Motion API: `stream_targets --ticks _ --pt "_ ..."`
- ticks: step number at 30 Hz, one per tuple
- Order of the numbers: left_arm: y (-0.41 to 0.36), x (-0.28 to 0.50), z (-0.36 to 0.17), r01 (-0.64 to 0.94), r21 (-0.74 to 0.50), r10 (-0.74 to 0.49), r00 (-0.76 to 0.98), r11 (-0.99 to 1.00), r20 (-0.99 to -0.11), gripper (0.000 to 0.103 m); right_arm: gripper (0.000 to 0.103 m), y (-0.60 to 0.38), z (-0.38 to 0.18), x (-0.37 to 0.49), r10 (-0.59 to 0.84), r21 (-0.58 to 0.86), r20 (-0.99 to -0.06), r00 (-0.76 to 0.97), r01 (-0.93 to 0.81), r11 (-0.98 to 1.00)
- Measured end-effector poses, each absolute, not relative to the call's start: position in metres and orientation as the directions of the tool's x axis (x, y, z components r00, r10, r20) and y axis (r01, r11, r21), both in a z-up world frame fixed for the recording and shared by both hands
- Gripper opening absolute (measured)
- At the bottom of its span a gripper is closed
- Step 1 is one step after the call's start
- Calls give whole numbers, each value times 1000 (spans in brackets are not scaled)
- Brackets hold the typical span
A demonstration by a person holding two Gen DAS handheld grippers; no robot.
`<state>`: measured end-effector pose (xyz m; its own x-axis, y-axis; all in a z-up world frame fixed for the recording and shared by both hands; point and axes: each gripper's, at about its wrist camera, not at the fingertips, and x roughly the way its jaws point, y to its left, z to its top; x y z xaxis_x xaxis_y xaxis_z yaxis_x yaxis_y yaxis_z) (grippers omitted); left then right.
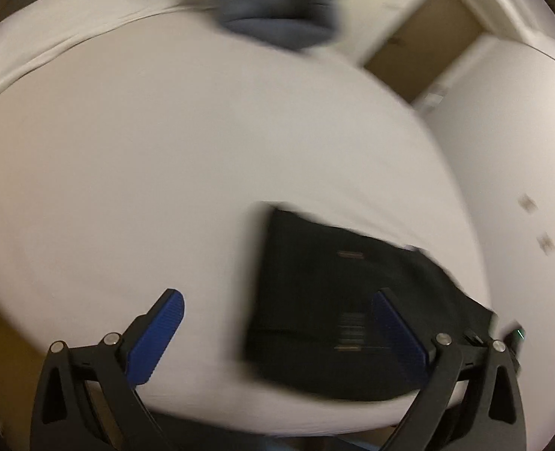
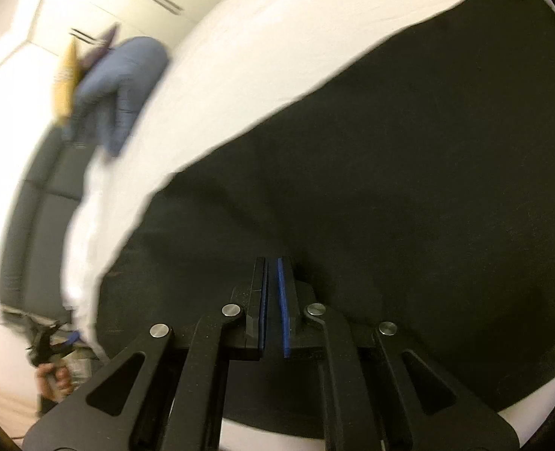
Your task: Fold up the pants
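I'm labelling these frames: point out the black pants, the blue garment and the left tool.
black pants (image 2: 409, 173), right wrist view, flat middle.
blue garment (image 2: 123, 86), right wrist view, bunched middle.
left tool (image 1: 277, 312), left wrist view, between fingertips.

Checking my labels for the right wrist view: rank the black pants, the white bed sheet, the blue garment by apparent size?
1. black pants, though nearest the camera
2. white bed sheet
3. blue garment
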<state>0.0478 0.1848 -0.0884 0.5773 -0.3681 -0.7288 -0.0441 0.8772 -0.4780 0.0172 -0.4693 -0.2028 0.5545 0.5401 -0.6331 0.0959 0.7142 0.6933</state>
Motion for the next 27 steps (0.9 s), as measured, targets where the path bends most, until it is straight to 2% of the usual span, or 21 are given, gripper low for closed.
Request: stream_targets --ticks 4,6,7,8,9,10,12,13,14,15,17,18,20,21,22,24,27 --pt "41 65 -101 206 -520 -545 508 829 -667 101 6 -460 -207 29 612 759 -559 560 48 649" --pt "-23 72 -117 280 -508 -579 449 814 -680 94 6 -472 -221 33 596 769 -568 568 108 630" --pt "-50 78 -130 298 -503 -584 407 811 -702 86 6 -483 -230 31 582 767 -582 568 145 626" --pt "-81 87 -150 306 -490 -575 345 816 -742 73 0 -499 -238 27 570 772 -581 581 172 612" --pt "-93 90 -160 301 -475 -557 322 827 -765 65 0 -510 -241 23 564 778 -571 597 173 604" --pt "-103 96 -173 286 -455 -530 305 843 -791 54 0 -525 -239 17 535 768 -576 618 184 614" --pt "-97 104 -184 235 -478 -533 342 846 -774 45 0 -556 -233 5 468 740 -595 653 219 636" --pt "-86 109 -186 192 -519 -553 337 833 -762 32 0 -579 -232 -4 426 736 -597 680 252 629" --pt "-77 112 -188 156 -541 -559 332 827 -760 9 0 -605 -232 -14 382 739 -593 709 291 608" --pt "-66 114 -193 122 -544 -551 330 830 -767 4 0 -625 -231 -24 339 739 -591 732 322 592" --pt "-42 114 -199 85 -632 -622 321 770 -714 5 0 -669 -227 -46 243 745 -573 783 373 553" --pt "-38 110 -198 76 -632 -617 332 771 -713 5 0 -684 -219 -56 173 724 -584 793 412 553" --pt "-32 102 -184 72 -548 -530 385 833 -755 2 2 -705 -200 -73 44 691 -603 797 494 528" --pt "-31 99 -175 73 -515 -496 412 854 -764 2 8 -714 -192 -82 -2 709 -585 811 512 485" --pt "-32 97 -166 84 -517 -499 433 852 -751 3 8 -717 -184 -86 -8 751 -532 847 476 458" --pt "-51 95 -144 153 -499 -507 470 853 -722 6 8 -699 -169 -66 82 808 -441 894 356 470" --pt "-111 101 -131 276 -443 -522 469 853 -712 8 8 -624 -166 7 361 839 -400 842 177 515"
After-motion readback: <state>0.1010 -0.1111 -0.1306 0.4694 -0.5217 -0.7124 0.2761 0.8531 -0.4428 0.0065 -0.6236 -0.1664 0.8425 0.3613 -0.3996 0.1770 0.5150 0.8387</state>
